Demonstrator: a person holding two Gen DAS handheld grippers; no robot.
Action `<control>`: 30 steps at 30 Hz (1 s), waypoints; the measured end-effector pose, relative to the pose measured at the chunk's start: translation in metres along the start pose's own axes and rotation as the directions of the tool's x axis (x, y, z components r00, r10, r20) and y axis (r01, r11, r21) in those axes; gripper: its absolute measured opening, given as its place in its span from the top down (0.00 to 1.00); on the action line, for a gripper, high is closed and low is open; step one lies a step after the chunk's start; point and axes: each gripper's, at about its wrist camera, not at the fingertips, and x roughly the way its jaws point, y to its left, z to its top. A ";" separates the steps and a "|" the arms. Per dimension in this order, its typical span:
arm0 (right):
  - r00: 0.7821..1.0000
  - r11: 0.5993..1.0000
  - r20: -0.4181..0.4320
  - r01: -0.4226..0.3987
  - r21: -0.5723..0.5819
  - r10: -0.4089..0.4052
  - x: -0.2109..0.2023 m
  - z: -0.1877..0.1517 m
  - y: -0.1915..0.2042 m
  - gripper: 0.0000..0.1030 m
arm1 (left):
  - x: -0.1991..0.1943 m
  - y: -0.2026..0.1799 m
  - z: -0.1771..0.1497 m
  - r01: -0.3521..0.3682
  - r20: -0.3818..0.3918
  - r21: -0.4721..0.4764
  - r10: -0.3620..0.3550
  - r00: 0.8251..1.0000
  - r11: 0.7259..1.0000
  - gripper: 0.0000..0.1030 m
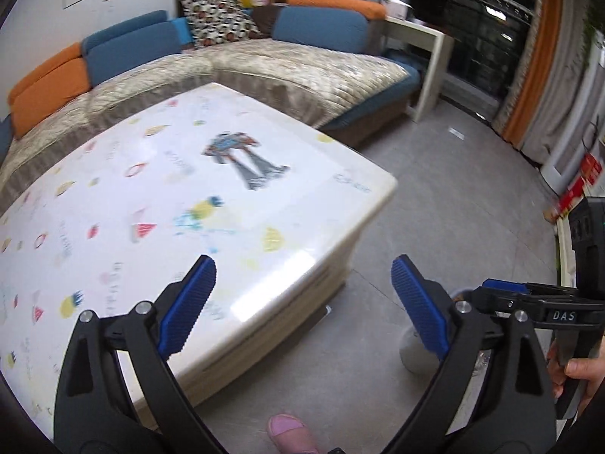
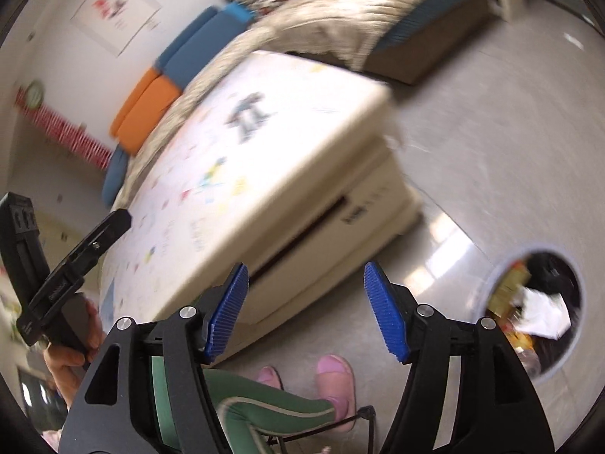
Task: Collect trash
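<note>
Right of the right gripper [image 2: 306, 310] fingers, trash bin [image 2: 491, 283] on floor, both grippers' fingers spread, empty, left gripper [image 1: 302, 302] over table [image 1: 340, 227].

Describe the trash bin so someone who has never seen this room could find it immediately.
Start at the big white coffee table with cartoon drawings on top, in front of the sofa. The trash bin stands on the grey floor off the table's near corner. It is the only round white container, already holding wrappers and crumpled paper.
</note>
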 end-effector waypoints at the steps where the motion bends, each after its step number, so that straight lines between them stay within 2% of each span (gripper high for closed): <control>1: 1.000 1.000 -0.007 -0.012 -0.026 0.012 0.005 0.002 0.016 0.36 | -0.005 0.012 -0.002 -0.015 0.002 -0.019 0.015 1.000 1.000 0.11; 6: 0.998 0.986 -0.050 -0.056 -0.156 0.048 0.035 0.009 0.089 0.36 | -0.031 0.079 -0.013 -0.076 0.027 -0.133 0.080 0.996 0.988 0.10; 7: 0.997 0.981 -0.056 -0.063 -0.181 0.054 0.041 0.009 0.104 0.32 | -0.037 0.091 -0.017 -0.096 0.029 -0.147 0.102 0.994 0.984 0.10; 9: 0.995 0.970 -0.067 -0.089 -0.228 0.075 0.053 0.008 0.133 0.31 | -0.048 0.112 -0.024 -0.135 0.036 -0.170 0.144 0.989 0.976 0.10; 16: 0.981 0.927 -0.119 -0.183 -0.329 0.151 0.092 -0.005 0.228 0.30 | -0.080 0.188 -0.055 -0.259 0.020 -0.274 0.275 0.961 0.926 0.07; 17: 0.980 0.920 -0.120 -0.191 -0.343 0.159 0.098 -0.008 0.242 0.25 | -0.086 0.198 -0.060 -0.265 0.023 -0.295 0.284 0.958 0.918 0.07; 21: 0.980 0.893 -0.097 -0.200 -0.403 0.175 0.116 -0.017 0.290 0.22 | -0.105 0.235 -0.078 -0.290 0.019 -0.369 0.319 0.948 0.883 0.07; 22: 0.979 0.888 -0.091 -0.205 -0.411 0.184 0.119 -0.019 0.300 0.15 | -0.109 0.243 -0.081 -0.300 0.021 -0.384 0.333 0.943 0.873 0.07; 23: 0.978 0.886 -0.080 -0.206 -0.416 0.190 0.122 -0.021 0.308 0.13 | -0.112 0.249 -0.085 -0.308 0.024 -0.393 0.345 0.938 0.867 0.07; 28: 0.987 0.863 0.031 -0.121 -0.490 0.156 0.134 -0.026 0.345 0.11 | -0.122 0.276 -0.098 -0.366 0.025 -0.435 0.417 0.909 0.823 0.06; 30: 0.987 0.853 0.070 -0.086 -0.515 0.142 0.138 -0.027 0.352 0.10 | -0.124 0.287 -0.102 -0.370 0.020 -0.456 0.425 0.905 0.809 0.06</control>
